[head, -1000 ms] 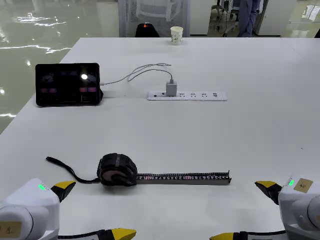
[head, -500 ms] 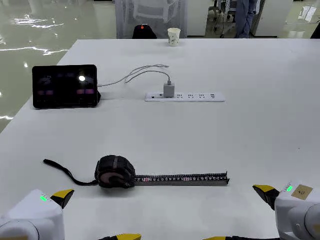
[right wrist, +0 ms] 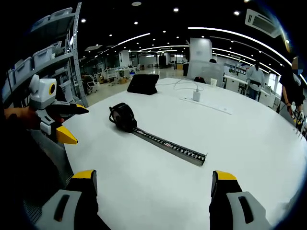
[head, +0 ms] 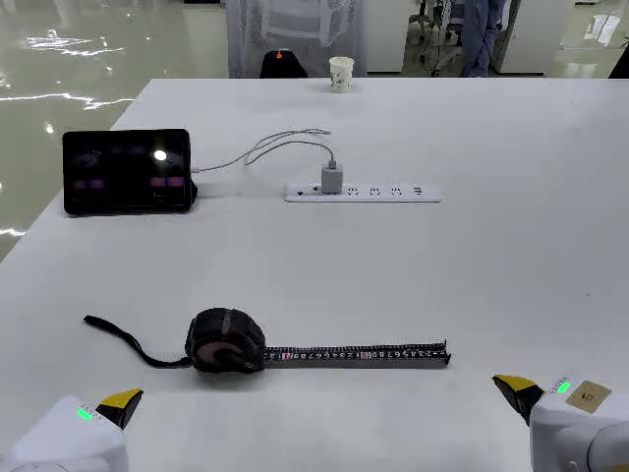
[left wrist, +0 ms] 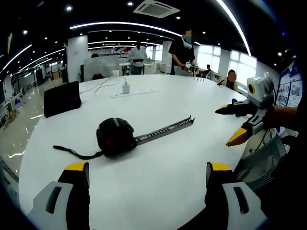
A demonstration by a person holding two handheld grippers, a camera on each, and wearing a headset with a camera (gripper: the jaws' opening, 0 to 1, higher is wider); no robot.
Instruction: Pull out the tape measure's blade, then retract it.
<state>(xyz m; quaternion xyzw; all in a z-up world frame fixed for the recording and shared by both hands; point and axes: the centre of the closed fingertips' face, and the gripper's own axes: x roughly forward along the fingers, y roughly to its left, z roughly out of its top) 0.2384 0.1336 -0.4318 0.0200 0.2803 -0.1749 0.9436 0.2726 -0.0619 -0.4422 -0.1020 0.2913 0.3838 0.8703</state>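
Observation:
A black tape measure (head: 226,340) lies on the white table (head: 393,265), with its blade (head: 359,352) drawn out flat to the right and a black wrist strap (head: 123,339) trailing left. The same tape measure (left wrist: 115,136) and blade (left wrist: 165,130) sit ahead in the left gripper view, and the case (right wrist: 123,116) with blade (right wrist: 170,144) in the right gripper view. My left gripper (left wrist: 146,173) stands open, near the table's front left, holding nothing. My right gripper (right wrist: 153,182) is open at the front right, apart from the blade's tip.
A dark tablet (head: 126,170) stands at the back left. A white power strip (head: 364,193) with a plugged charger and cable lies mid-table. A paper cup (head: 341,72) sits at the far edge. People stand in the background.
Both grippers have drawn back toward the near edge and show less in the head view. The tape measure and its blade have not moved.

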